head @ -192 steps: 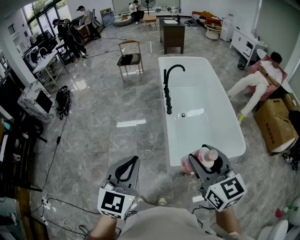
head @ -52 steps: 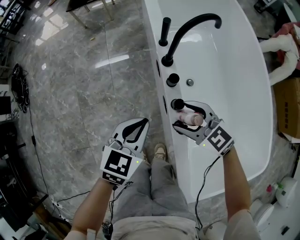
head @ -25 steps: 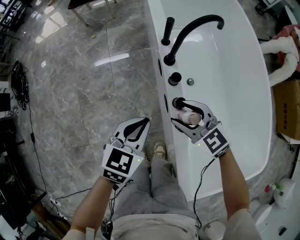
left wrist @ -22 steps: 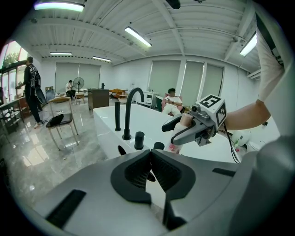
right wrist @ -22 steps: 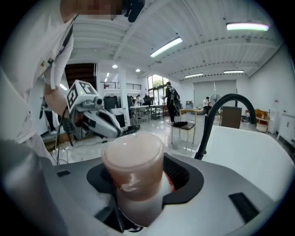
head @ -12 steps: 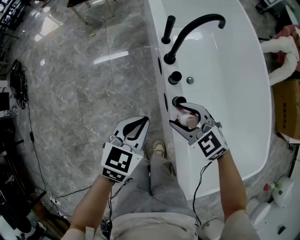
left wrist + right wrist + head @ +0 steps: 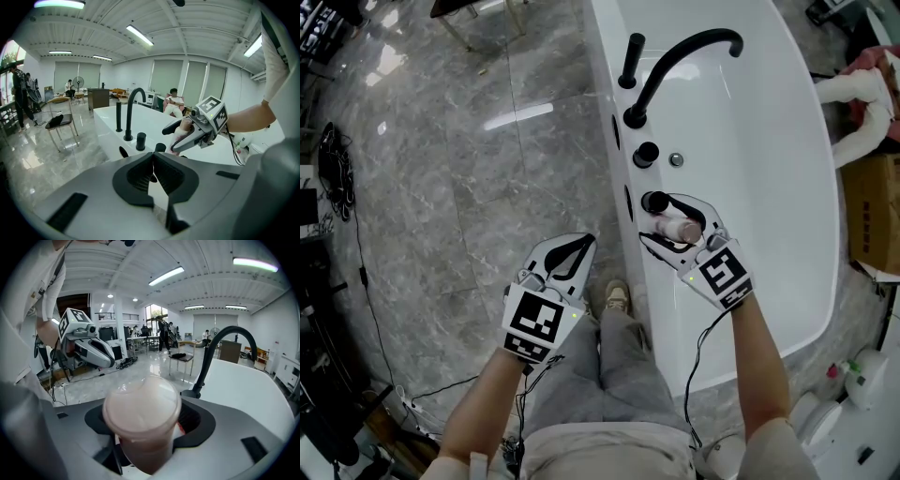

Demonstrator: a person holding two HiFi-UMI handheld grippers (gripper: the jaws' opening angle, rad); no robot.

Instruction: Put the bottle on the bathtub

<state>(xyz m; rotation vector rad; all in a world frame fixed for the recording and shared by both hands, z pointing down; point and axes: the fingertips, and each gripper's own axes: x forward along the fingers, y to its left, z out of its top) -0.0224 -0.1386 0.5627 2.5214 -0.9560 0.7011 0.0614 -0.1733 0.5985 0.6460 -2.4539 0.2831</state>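
As the grey jaws of the right gripper (image 7: 659, 220) have just been opening, slack around it, the pink cylindrical plastic bottle (image 7: 680, 228) rests on the rim of the glossy white bathtub (image 7: 623, 178); the left gripper (image 7: 584, 244) is clenched, empty.

Centre frame: right gripper (image 7: 656, 221) jaws just opening, pink bottle (image 7: 680, 228) between them on bathtub (image 7: 769, 150) rim, apparently released. Left gripper (image 7: 583, 245) lower left.

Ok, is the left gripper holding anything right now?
No, the grey left gripper has its jaws closed tip to tip in its own view, with nothing between them.
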